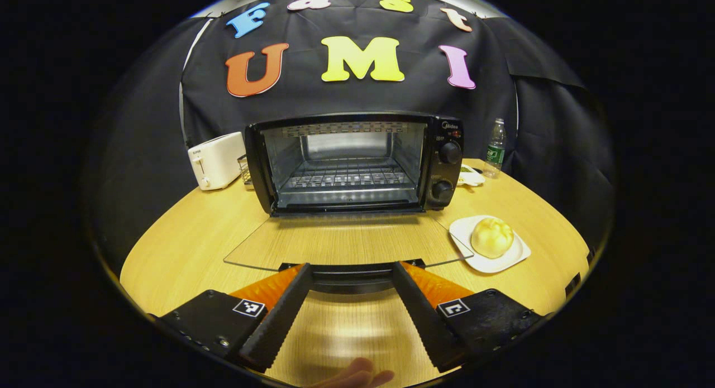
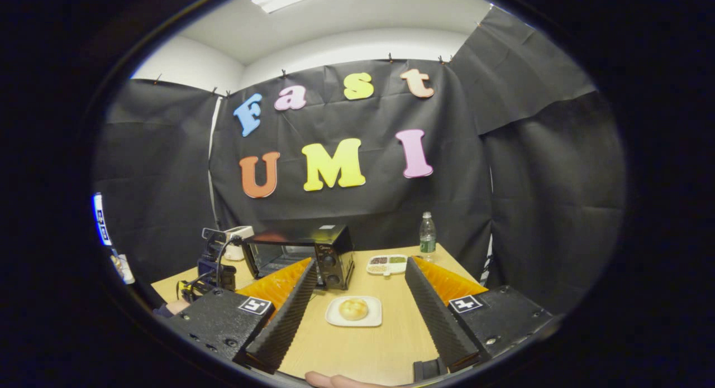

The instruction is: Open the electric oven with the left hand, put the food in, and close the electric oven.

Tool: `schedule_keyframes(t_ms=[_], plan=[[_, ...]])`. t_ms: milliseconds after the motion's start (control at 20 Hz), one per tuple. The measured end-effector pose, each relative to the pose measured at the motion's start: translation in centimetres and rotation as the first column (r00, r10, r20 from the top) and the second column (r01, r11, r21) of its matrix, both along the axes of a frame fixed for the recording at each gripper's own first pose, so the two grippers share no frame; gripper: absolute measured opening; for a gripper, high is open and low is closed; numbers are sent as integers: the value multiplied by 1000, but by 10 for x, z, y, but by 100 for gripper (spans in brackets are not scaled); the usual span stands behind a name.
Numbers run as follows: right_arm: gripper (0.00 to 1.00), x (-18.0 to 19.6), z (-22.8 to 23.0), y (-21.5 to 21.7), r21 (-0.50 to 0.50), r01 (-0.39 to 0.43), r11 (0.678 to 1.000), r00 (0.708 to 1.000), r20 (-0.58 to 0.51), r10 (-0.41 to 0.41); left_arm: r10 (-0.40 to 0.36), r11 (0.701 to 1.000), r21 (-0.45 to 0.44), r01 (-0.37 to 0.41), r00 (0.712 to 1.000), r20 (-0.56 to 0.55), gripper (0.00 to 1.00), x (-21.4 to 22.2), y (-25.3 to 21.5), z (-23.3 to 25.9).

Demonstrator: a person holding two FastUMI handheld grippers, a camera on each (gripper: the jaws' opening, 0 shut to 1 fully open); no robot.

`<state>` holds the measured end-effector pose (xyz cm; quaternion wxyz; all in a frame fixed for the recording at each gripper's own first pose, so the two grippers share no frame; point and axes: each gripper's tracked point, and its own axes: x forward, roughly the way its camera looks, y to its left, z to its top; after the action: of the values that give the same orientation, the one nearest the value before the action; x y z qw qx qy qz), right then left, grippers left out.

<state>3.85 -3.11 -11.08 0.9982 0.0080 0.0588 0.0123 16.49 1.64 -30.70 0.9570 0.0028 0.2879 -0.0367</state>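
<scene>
Left gripper view shows us the oven at centre frame, its glass door folded flat toward us so the rack is reachable. Our left gripper stands wide at the door's handle, not pinching it. The right gripper gapes wide above the table, 2 fingers framing the bun on its plate, lower centre.

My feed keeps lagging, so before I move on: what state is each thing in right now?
Oven: open, rack bare.
Door: folded down flat, handle between the left fingers, not clamped.
Bun: on its plate, outside the oven.
Bottle: upright, capped.
Left gripper: open.
Right gripper: open, above the table, holding nothing.
</scene>
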Motion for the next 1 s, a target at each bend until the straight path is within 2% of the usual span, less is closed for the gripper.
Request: schedule_keyframes(t_ms=[50, 100, 200, 250, 300, 350, 550, 750, 1000], plan=[[97, 1, -4, 1, -3, -2, 1000, 1000, -12, 2, 5, 1000, -8, -5, 1000, -22, 88, -2, 0, -10], [97, 2, -7, 2, -8, -3, 1000, 1000, -20, 2, 10, 1000, -17, -11, 999, -46, 96, -5, 0, -19], [97, 5, -12, 3, -19, 0, 1000, 1000, -28, -1, -6, 1000, 2, 6, 1000, -28, 96, -5, 0, -16], [97, 7, -14, 2, -23, 6, 1000, 999, -33, -6, -13, 1000, -12, 12, 1000, -16, 95, -5, 0, -10], [97, 10, -17, 2, -26, 9, 1000, 999, -40, -10, -15, 999, -45, 14, 1000, -10, 89, -7, -1, -3], [97, 12, -22, 4, -27, 10, 1000, 999, -50, -12, -13, 997, -75, 14, 1000, 2, 95, -11, 0, 7], [97, 30, -40, 8, -33, 16, 999, 996, -86, -19, -1, 995, -98, 13, 993, 117, 94, -25, 11, 64], [97, 53, -69, 17, -56, 1, 998, 992, -129, -9, 30, 989, -150, 5, 973, 229, 94, -53, 24, 125], [98, 92, -130, 16, -74, 22, 997, 969, -244, -39, 79, 996, -78, -53, 922, 379, 94, -87, 54, 194]])
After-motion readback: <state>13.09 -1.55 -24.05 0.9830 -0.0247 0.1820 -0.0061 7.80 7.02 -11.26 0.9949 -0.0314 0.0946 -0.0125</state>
